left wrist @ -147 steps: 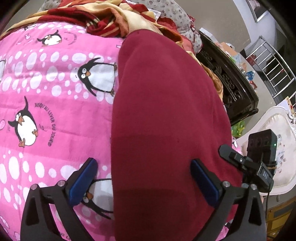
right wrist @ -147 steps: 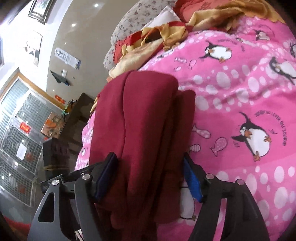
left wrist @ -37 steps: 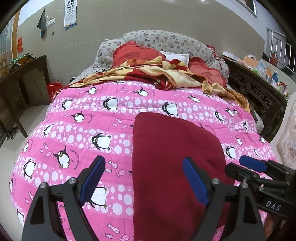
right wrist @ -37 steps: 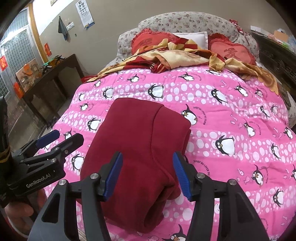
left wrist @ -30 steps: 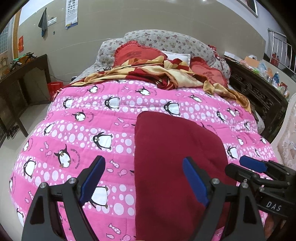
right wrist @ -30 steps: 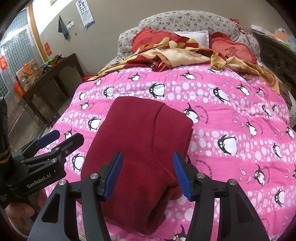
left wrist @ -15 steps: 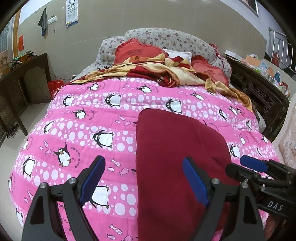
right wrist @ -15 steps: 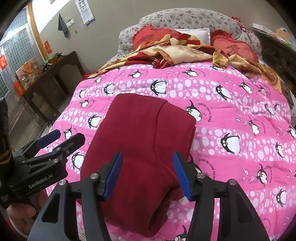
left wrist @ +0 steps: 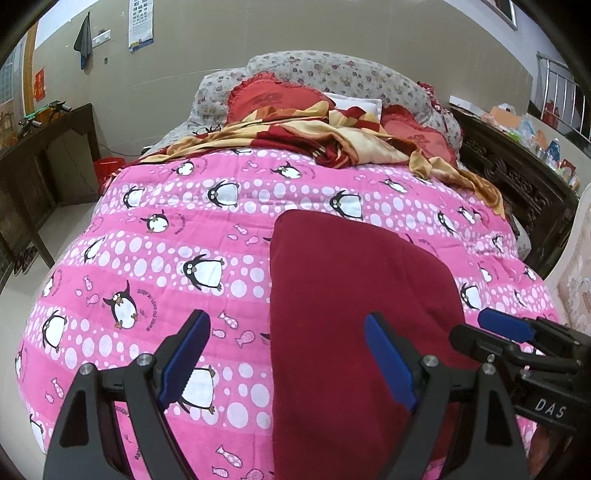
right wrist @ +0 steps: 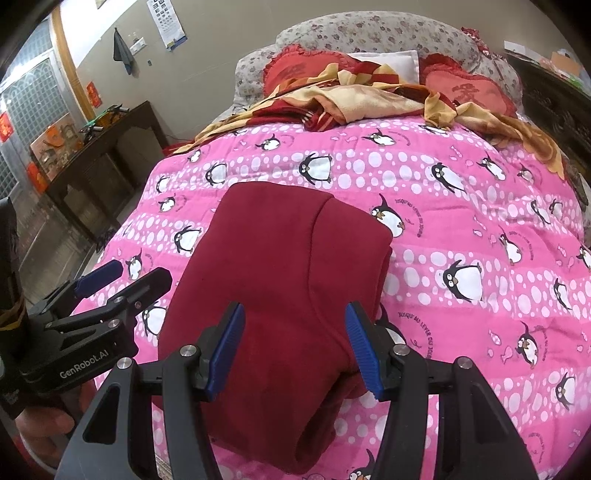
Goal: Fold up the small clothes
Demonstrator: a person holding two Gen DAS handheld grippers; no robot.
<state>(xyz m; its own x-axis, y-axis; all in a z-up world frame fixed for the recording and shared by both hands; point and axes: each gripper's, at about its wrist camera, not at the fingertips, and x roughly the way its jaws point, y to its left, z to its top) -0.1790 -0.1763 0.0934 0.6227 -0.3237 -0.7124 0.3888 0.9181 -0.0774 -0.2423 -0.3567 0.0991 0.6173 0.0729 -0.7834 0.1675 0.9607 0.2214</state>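
I log one dark red garment, folded thick, at the quilt's near edge; left gripper and right gripper both spread, empty.

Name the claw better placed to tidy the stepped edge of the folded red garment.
Right. The right claw hangs open over the red garment, beside its layered edge. The left claw straddles the opposite smooth border.

Beige wall, dark wooden desk, tiled floor.
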